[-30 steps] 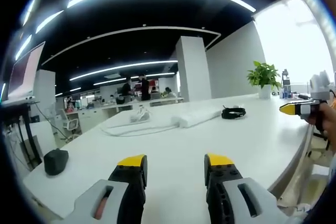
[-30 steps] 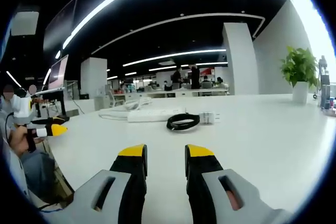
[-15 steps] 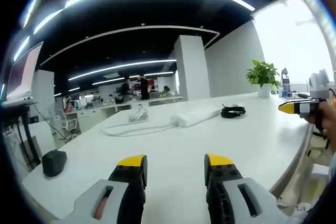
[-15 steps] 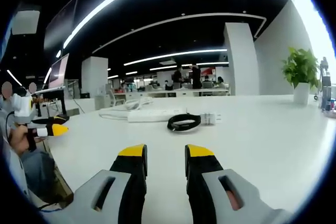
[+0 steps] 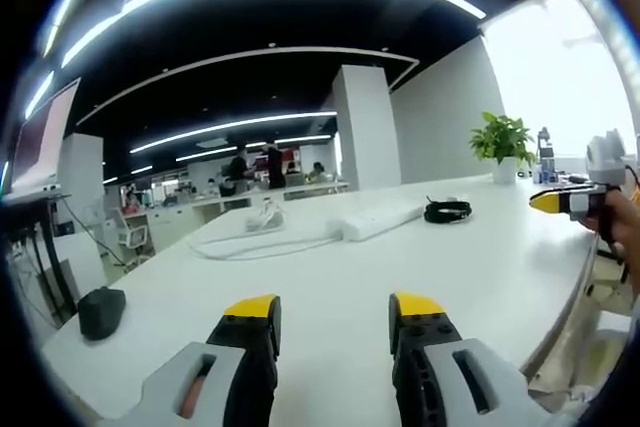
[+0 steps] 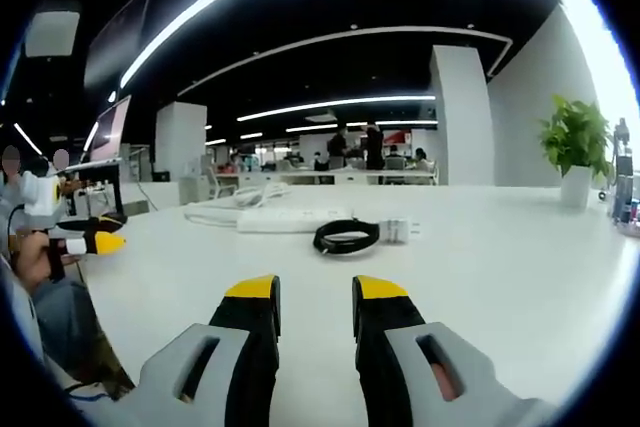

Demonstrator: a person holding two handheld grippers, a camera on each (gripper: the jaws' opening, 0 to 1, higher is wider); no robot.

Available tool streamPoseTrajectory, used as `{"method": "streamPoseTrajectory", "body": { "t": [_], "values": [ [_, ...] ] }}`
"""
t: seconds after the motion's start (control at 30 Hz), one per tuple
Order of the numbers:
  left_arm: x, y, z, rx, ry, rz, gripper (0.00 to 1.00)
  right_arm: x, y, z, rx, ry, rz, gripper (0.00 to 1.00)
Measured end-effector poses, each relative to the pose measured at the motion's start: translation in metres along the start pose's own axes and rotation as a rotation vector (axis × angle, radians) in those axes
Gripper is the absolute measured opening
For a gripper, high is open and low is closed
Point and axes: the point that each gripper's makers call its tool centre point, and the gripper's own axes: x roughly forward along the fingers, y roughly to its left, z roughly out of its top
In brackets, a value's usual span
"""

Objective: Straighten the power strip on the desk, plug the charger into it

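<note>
Left gripper [image 5: 333,309]: jaws spread, empty, low over desk [image 5: 470,267]. Right gripper [image 6: 315,292]: jaws apart, narrower gap, empty. Ahead of right gripper lay charger [image 6: 398,230] with its coiled black cable [image 6: 345,237]; power strip [image 6: 292,219] just beyond, angled, white cord trailing left.

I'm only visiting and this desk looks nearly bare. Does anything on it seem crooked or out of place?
The white power strip lies at a slant to the desk's edges, its white cable trailing in loose loops. The charger sits beside it unplugged, its black cord coiled. Nothing looks spilled or damaged.
</note>
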Motion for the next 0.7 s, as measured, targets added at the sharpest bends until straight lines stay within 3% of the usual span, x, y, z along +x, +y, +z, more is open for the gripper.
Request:
{"method": "streamPoseTrajectory", "body": {
  "t": [0.7],
  "values": [
    [0.014,0.019,0.008,-0.022,-0.012,0.003,0.44,0.03,0.009,0.016,-0.019,0.007,0.113,0.29]
  ]
}}
